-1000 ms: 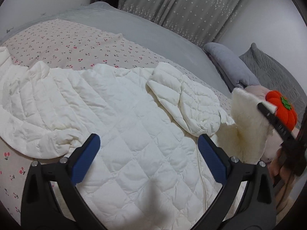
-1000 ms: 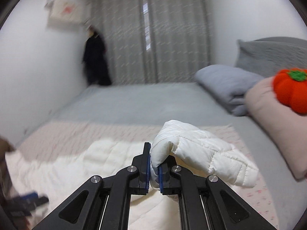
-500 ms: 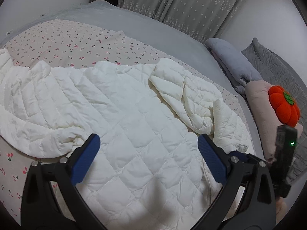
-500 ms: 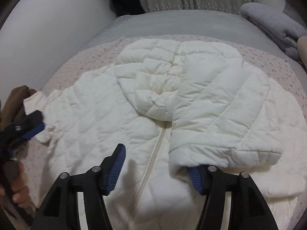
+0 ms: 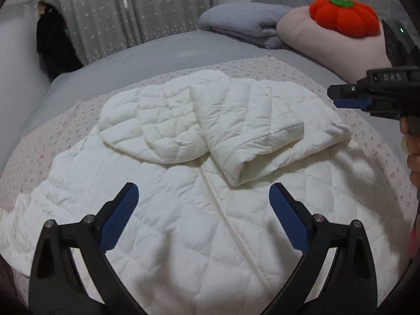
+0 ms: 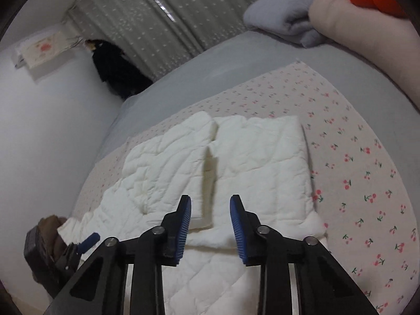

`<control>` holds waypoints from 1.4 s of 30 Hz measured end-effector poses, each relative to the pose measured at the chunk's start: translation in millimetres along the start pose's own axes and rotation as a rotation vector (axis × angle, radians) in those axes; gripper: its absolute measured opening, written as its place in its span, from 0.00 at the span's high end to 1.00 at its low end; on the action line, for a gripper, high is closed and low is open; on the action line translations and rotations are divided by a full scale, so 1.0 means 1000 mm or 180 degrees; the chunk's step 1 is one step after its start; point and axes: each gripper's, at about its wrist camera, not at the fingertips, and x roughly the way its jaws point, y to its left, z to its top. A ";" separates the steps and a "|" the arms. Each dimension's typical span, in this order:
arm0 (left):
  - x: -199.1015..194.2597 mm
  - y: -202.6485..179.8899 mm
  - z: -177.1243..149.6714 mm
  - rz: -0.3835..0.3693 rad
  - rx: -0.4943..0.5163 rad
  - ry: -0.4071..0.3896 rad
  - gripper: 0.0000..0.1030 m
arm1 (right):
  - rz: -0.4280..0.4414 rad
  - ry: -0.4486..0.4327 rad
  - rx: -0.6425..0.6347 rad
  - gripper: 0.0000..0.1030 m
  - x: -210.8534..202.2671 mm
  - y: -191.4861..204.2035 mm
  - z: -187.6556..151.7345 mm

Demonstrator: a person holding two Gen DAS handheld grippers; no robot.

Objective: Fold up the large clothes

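Note:
A large white quilted jacket [image 5: 183, 223] lies flat on the bed, zipper running down its middle. Its right sleeve [image 5: 262, 131] is folded across the chest, beside the hood [image 5: 149, 128]. My left gripper [image 5: 204, 220] is open and empty, hovering over the jacket's lower front. My right gripper [image 6: 210, 225] is open and empty just above the folded sleeve [image 6: 260, 162]. It also shows in the left wrist view [image 5: 351, 99] at the right edge. The left gripper shows in the right wrist view [image 6: 89, 239] at the lower left.
The jacket lies on a cherry-print sheet [image 6: 367, 183] over a grey bedspread [image 5: 157, 52]. A folded grey blanket [image 5: 241, 23], a pink pillow [image 5: 328, 50] and an orange pumpkin plush [image 5: 344, 18] lie at the head. Curtains [image 5: 131, 8] and a dark garment [image 5: 52, 44] hang behind.
My right gripper carried the sleeve across the jacket, laid it on the chest, opened and drew back. My left gripper swung round to face the jacket's front.

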 end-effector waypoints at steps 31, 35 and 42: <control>0.019 0.121 -0.044 0.0069 -0.2292 0.0252 0.30 | 0.0019 0.0720 0.0791 0.94 0.074 -0.059 -0.014; 0.020 0.136 -0.037 0.0130 -0.2176 0.0174 0.25 | -0.0052 0.0669 0.0628 0.89 0.059 -0.049 -0.005; 0.056 0.154 -0.045 0.0206 -0.2135 0.0568 0.58 | -0.0049 0.0689 0.0412 0.88 0.040 -0.029 -0.009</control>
